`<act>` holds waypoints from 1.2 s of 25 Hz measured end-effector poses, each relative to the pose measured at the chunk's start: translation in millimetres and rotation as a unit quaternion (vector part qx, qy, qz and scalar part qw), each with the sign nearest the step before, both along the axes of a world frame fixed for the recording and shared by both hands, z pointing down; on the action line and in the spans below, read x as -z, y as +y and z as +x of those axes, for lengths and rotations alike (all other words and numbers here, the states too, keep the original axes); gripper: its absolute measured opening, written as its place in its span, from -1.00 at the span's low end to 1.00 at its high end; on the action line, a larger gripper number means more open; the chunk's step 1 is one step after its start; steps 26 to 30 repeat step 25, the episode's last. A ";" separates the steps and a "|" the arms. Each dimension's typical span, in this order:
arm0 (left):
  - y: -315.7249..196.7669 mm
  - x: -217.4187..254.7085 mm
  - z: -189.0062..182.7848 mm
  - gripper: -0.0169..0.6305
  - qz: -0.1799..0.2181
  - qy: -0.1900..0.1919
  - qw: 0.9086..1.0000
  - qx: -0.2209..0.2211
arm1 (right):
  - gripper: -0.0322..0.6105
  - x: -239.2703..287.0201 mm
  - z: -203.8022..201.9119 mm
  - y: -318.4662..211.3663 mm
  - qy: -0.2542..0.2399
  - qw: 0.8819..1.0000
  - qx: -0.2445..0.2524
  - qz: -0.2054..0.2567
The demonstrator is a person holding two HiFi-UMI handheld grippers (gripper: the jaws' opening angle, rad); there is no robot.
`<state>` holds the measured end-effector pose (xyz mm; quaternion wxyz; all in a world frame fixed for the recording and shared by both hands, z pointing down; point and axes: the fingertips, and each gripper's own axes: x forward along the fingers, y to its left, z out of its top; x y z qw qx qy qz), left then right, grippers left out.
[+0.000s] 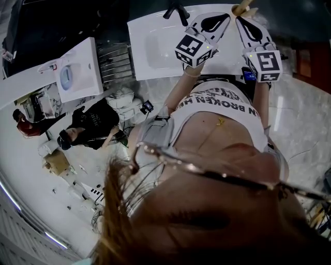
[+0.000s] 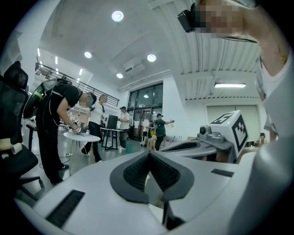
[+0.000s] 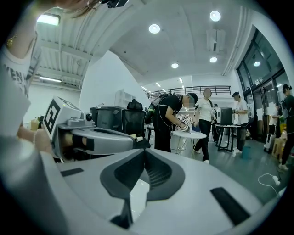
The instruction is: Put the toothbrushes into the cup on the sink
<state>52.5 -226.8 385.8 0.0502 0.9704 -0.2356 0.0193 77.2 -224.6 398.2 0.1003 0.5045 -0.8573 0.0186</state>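
**Left claw** (image 1: 217, 21): in the left gripper view (image 2: 149, 158) the pads are pressed together with nothing between them.

**Right claw** (image 1: 249, 28): in the right gripper view (image 3: 144, 155) the pads also meet, with nothing between them.

**Position:** both claws are held side by side, close but apart and roughly level, over the right part of the white sink (image 1: 155, 49). A black tap (image 1: 176, 11) stands at the sink's far side.

**Task items:** a tan wooden item (image 1: 242, 8) shows at the top edge, just beyond the right claw. Whether it is the cup or a toothbrush cannot be told.

**Surroundings:** both gripper views face a hall, where people (image 3: 172, 121) stand at a small round table (image 3: 188, 134).
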 end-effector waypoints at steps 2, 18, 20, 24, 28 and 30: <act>1.0 -1.9 -0.8 -0.91 -0.001 0.000 1.000 -0.001 | -0.81 -2.5 -1.9 1.6 0.002 1.000 0.000 -0.002; 2.4 -6.8 -1.0 -0.91 -0.003 -0.005 1.000 -0.013 | -0.82 -3.7 4.2 6.5 0.015 1.000 -0.020 -0.006; 1.3 -7.6 1.8 -0.91 -0.004 -0.007 1.000 -0.015 | -0.82 -3.8 6.1 5.4 0.015 1.000 -0.019 -0.007; -3.6 -6.3 3.7 -0.91 -0.005 -0.009 1.000 -0.017 | -0.82 -2.6 8.7 0.0 0.014 1.000 -0.023 -0.009; -5.1 -5.8 3.6 -0.91 -0.005 -0.009 1.000 -0.017 | -0.82 -2.2 8.7 -1.4 0.014 1.000 -0.023 -0.009; -5.1 -5.8 3.6 -0.91 -0.005 -0.009 1.000 -0.017 | -0.82 -2.2 8.7 -1.4 0.014 1.000 -0.023 -0.009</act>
